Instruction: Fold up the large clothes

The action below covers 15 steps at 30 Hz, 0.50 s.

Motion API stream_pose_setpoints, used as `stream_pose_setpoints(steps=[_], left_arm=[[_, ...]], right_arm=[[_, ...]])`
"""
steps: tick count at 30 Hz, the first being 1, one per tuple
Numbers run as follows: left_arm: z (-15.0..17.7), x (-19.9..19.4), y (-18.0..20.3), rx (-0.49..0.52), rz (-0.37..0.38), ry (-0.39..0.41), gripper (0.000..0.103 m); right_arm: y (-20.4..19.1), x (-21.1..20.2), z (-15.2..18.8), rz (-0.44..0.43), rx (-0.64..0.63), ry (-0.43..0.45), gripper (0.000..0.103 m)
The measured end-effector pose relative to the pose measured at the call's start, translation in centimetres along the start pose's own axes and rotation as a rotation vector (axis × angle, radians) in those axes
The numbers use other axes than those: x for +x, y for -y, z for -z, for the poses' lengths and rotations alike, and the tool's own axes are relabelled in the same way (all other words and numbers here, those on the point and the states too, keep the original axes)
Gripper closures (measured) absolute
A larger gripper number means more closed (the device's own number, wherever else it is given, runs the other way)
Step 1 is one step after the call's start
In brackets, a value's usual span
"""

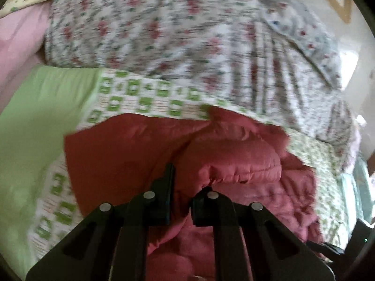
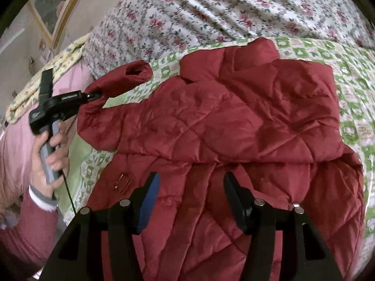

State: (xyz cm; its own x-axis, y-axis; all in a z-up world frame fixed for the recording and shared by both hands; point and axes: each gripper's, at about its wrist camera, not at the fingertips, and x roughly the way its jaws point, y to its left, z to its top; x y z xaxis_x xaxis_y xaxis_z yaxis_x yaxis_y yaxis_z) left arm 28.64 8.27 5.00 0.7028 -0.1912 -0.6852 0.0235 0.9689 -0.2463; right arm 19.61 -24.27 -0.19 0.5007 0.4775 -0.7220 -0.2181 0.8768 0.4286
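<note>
- Left gripper (image 2: 93,95): fingers clenched on the cuff end of the jacket sleeve (image 2: 131,70), pinching red fabric. In its own wrist view the fingers (image 1: 167,187) sit close together with red fabric bunched between them; that picture is blurred.
- Left hand (image 2: 50,154): wrapped round the grey handle, gripper raised off the bed with the sleeve hanging up from it. A dark red sleeve with a grey-and-white cuff shows at the wrist.
- Jacket (image 2: 234,121): red, quilted, spread on the green-and-white checked sheet (image 2: 351,126) on the bed, collar toward the flowered quilt (image 2: 211,11).
- Right gripper (image 2: 191,199): fingers released, standing about half apart over the jacket's lower part. Angled downward; whether the tips touch the fabric I cannot tell.
</note>
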Motion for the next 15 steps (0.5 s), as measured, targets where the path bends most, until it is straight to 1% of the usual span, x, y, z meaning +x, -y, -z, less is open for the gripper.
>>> stream_pose_setpoints(steps=[3,5,9,11,12,13,14,15], left_arm=[[0.8,-0.2,2.6,-0.005,0.091,0.007,0.094],[1.4,0.3,4.2,0.007,0.122,-0.002,0.094],[2.7,2.4,7.0,0.002,0.193,-0.058,0.094],[3.5,3.3,8.4,-0.012,0.230,-0.085,0.094],[3.9,3.6,9.0,-0.020,0.248,-0.096,0.094],[4.3,4.0,9.5,-0.028,0.263,-0.107,0.094],[4.7,4.4,10.0,-0.035,0.274,-0.116,0.094],[5.1,4.6,10.5,-0.036,0.279,-0.122,0.094]], right_arm=[[1.0,-0.4,0.0,-0.015,0.049,0.011,0.043],[1.6,-0.6,-0.2,-0.010,0.073,0.024,0.043],[2.8,-1.5,-0.4,0.003,0.124,0.058,0.043],[3.9,-2.0,-0.4,-0.018,0.171,0.074,0.042],[4.5,-2.2,-0.4,-0.044,0.204,0.081,0.041],[5.1,-2.3,-0.4,-0.072,0.233,0.087,0.039],[5.6,-2.4,-0.5,-0.097,0.260,0.094,0.032],[6.1,-2.6,-0.6,-0.124,0.288,0.107,0.027]])
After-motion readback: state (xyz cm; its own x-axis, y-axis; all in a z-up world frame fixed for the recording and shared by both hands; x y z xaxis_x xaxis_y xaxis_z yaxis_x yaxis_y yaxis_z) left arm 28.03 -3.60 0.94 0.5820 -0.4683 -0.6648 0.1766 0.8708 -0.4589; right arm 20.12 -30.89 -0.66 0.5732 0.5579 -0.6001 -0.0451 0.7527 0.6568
